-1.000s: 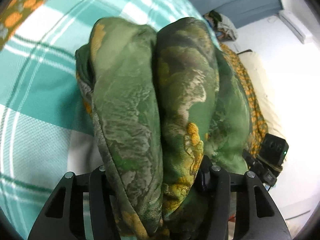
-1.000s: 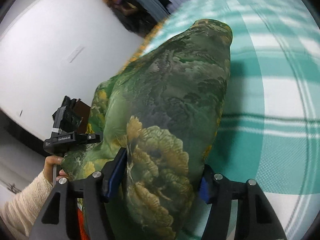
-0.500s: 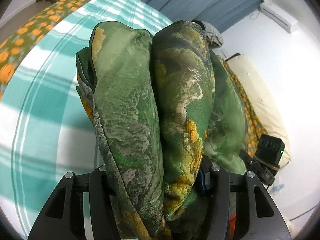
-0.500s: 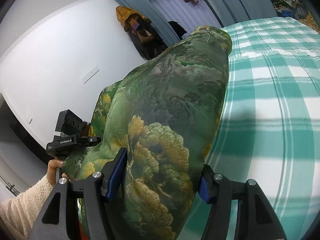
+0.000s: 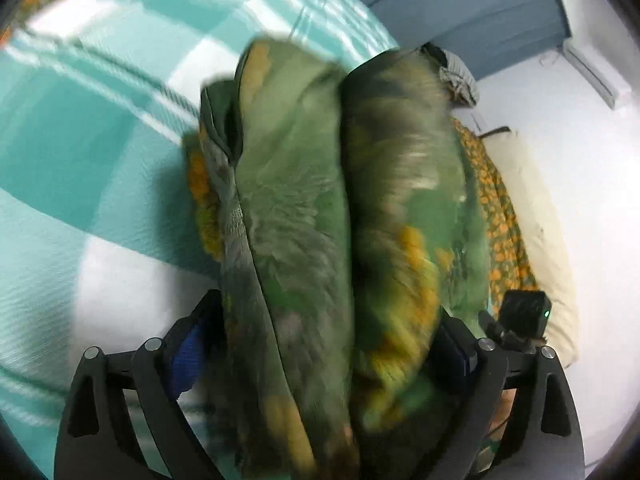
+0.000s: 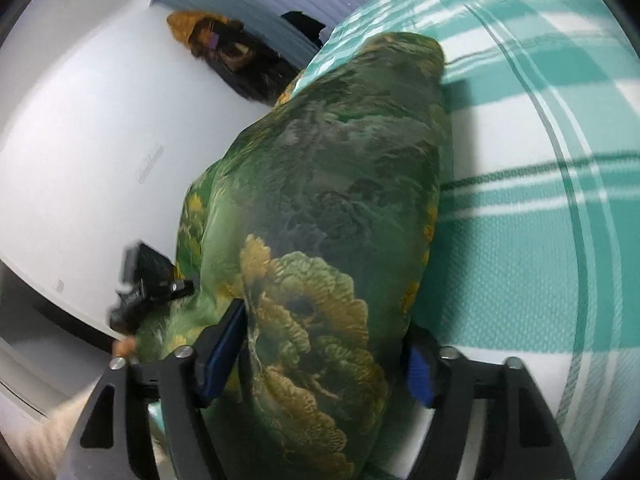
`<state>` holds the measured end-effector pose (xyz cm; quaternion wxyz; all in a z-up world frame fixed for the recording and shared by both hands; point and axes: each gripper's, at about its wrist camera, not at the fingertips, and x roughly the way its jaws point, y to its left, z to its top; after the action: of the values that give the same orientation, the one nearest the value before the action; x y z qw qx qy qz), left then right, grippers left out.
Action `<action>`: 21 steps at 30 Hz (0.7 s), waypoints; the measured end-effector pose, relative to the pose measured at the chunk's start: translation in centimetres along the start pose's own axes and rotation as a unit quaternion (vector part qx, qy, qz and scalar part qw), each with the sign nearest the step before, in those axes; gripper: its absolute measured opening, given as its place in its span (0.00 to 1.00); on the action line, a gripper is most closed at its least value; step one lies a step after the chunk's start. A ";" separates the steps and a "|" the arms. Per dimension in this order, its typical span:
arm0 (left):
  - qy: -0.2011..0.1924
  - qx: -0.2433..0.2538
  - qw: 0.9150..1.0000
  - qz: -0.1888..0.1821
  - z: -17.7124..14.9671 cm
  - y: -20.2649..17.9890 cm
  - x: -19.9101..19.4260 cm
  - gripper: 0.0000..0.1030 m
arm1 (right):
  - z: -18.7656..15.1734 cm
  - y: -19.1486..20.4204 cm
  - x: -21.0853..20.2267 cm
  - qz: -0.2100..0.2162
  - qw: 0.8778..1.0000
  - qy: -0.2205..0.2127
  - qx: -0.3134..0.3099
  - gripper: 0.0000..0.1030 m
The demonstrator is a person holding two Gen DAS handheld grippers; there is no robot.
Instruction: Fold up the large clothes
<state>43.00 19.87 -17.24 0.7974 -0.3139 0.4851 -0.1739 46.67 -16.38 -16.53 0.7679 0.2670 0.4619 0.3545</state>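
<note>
A teal-and-white checked bedspread (image 5: 100,152) lies beneath and ahead of the fingers in both wrist views (image 6: 540,208). Right of the fingers in the left wrist view, an orange-flowered dark cloth (image 5: 504,216) runs beside a cream pillow (image 5: 544,240). Farther ahead hangs a blue-grey curtain (image 5: 460,4). Far left in the right wrist view, dark clothes topped with a mustard piece (image 6: 224,48) hang against a white wall (image 6: 100,128).

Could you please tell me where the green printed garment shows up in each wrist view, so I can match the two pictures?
Left wrist view: the green printed garment fills the centre, bunched in two blurred folds running up from the left claw.
Right wrist view: the garment fills the centre as one smooth drape rising from the right claw.
Shared landmark: the teal plaid bedspread beneath it.
</note>
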 end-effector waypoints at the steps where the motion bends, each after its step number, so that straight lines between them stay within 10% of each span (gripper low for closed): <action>1: -0.011 0.017 1.000 0.017 -0.5 -0.6 -1.3 0.90 | 0.0 0.3 -0.5 -0.008 1.000 -0.001 0.000 0.76; 6: -0.099 0.126 0.974 0.160 -5.3 -7.3 -9.1 0.95 | -1.8 4.7 -6.3 -0.141 0.986 -0.033 -0.085 0.78; 13: -0.238 0.213 0.905 0.280 -14.5 -15.6 -15.8 1.00 | -7.3 13.7 -13.4 -0.355 0.905 -0.101 -0.214 0.80; 16: -0.241 0.214 0.908 0.269 -15.7 -19.0 -15.7 1.00 | -9.4 16.6 -15.2 -0.413 0.872 -0.122 -0.233 0.80; 21: -0.234 0.217 0.906 0.277 -18.4 -22.5 -15.1 1.00 | -14.1 20.0 -19.4 -0.430 0.861 -0.159 -0.221 0.80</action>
<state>20.31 5.83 1.74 0.9526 -0.0177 0.3020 0.0315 21.82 -18.38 2.26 0.9460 -0.0822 0.3117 0.0342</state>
